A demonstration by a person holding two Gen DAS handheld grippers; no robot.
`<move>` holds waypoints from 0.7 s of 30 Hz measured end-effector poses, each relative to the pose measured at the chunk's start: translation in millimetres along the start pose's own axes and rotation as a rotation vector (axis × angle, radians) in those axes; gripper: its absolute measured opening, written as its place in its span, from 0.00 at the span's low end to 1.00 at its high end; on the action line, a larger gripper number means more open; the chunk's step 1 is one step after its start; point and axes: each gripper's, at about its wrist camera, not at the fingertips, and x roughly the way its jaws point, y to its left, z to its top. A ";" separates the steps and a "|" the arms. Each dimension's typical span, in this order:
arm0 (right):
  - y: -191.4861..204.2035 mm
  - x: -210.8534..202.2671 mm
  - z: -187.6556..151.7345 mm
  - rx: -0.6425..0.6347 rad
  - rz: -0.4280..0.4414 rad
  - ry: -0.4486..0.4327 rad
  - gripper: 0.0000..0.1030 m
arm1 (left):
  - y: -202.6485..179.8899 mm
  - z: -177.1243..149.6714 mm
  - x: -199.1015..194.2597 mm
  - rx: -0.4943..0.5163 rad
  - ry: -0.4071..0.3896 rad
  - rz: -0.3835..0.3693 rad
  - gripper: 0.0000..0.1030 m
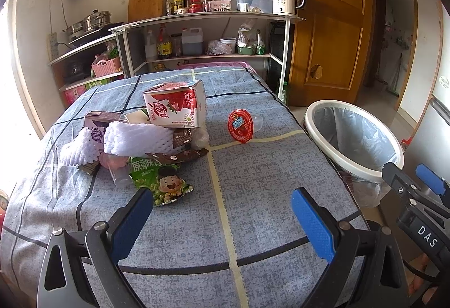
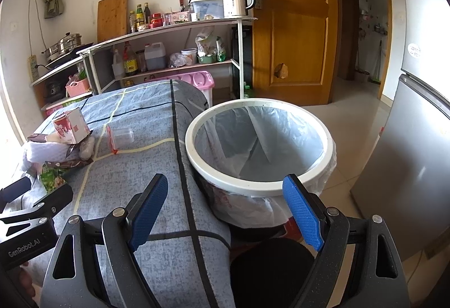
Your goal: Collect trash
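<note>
Both grippers, left (image 1: pixel 220 219) and right (image 2: pixel 225 209), stood released, empty. You did well to take lone jelly cup (image 1: pixel 242 125) first, then carry to bin (image 2: pixel 260 144).

Bright left-side daylight, fisheye-warped edges

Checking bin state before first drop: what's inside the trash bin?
Trash bin shows only its grey plastic liner; no trash visible. The near rim hides the lowest part of the bottom, so that part cannot be checked.

Blue-grey checked tablecloth (image 1: pixel 253 195), red-and-white milk carton (image 1: pixel 175 107), red-lidded jelly cup (image 1: pixel 242 125), white-rimmed bin (image 2: pixel 261 184).
</note>
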 end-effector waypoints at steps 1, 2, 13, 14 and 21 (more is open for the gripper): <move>0.0 -0.1 -0.1 0.000 0.000 -0.001 0.82 | 0.4 -0.1 -0.5 -0.002 0.000 0.001 0.97; -0.3 0.0 -0.1 0.000 0.002 -0.001 0.82 | 0.6 0.1 -0.5 -0.002 0.000 -0.001 0.97; 0.0 -1.6 -0.1 -0.004 0.000 -0.005 0.82 | 2.9 0.9 -1.8 -0.007 0.001 0.002 0.97; -0.1 -1.7 -0.1 -0.004 0.002 -0.005 0.82 | 3.1 1.3 -2.2 -0.008 -0.001 0.004 0.97; 0.5 -1.9 0.1 -0.007 0.003 -0.007 0.82 | 3.3 0.9 -0.7 -0.008 -0.001 0.004 0.97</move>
